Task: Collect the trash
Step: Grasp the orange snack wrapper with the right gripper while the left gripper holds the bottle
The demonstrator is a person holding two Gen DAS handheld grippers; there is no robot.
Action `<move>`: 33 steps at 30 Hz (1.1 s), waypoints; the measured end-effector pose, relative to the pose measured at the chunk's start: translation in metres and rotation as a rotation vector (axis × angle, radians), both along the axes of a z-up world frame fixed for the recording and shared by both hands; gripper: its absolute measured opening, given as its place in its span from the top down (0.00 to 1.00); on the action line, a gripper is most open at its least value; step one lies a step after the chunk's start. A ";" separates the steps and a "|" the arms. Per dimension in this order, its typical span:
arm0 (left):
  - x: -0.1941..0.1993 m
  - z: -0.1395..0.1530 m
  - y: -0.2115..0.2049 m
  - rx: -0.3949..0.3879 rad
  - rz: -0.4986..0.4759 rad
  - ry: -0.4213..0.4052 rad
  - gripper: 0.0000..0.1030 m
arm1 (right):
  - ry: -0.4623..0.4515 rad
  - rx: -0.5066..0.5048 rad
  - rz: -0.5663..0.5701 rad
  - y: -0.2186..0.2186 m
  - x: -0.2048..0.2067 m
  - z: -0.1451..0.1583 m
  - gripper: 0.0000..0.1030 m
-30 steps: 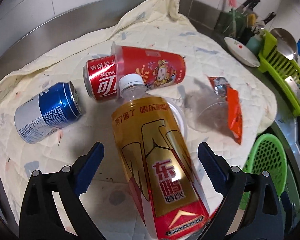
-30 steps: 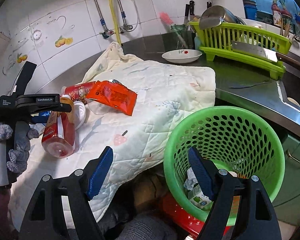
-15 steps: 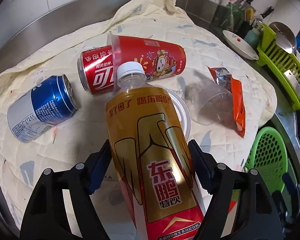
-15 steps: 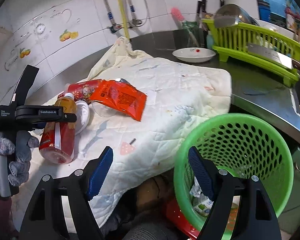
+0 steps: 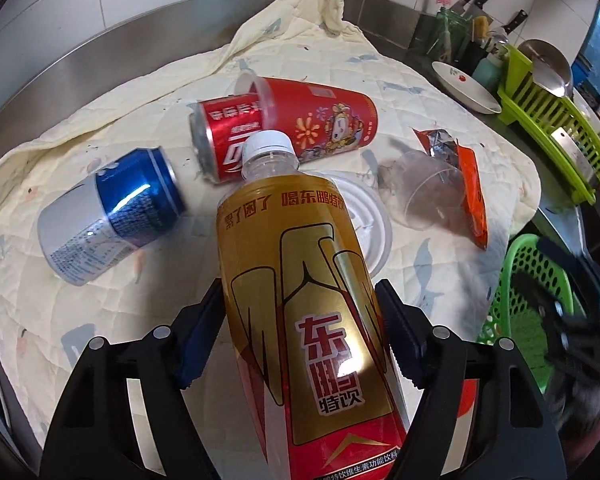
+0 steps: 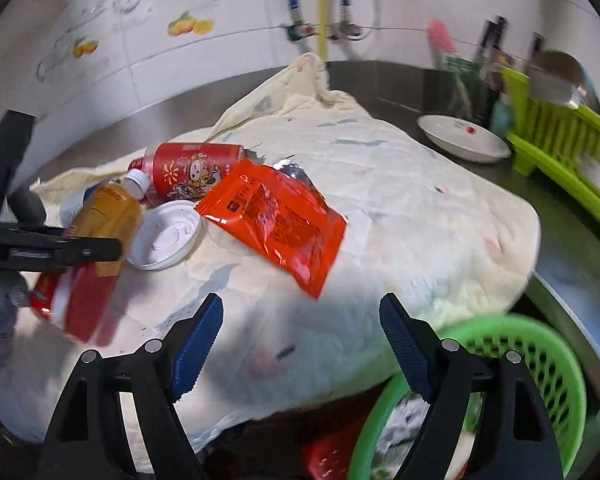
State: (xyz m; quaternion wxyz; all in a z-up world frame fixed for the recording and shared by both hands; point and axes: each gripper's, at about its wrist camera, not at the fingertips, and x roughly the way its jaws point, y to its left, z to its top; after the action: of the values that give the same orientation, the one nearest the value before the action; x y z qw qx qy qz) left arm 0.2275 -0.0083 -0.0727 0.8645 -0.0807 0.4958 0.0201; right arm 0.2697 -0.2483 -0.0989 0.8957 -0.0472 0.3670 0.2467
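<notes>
Our left gripper (image 5: 300, 336) clamps the gold energy-drink bottle (image 5: 300, 304); our right gripper (image 6: 300, 340) gapes empty over the quilt (image 6: 400, 208).

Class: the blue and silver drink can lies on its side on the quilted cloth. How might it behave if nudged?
The blue and silver drink can would probably roll, since its round side rests on the cream quilted cloth. The soft cloth may slow it. Its opened top suggests it is light.

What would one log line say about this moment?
left hand-held gripper: shut on bottle | right hand-held gripper: open, empty | basket: waiting
</notes>
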 end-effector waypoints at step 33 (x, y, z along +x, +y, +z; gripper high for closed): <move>-0.024 0.022 0.036 -0.030 -0.031 -0.074 0.29 | 0.025 -0.112 0.292 0.039 0.086 -0.025 0.58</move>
State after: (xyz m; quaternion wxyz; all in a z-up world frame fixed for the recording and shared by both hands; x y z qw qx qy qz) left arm 0.2034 0.0274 -0.0507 0.8812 -0.0869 0.4647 -0.0036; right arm 0.3554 -0.2095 -0.1244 0.8415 -0.1468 0.3806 0.3543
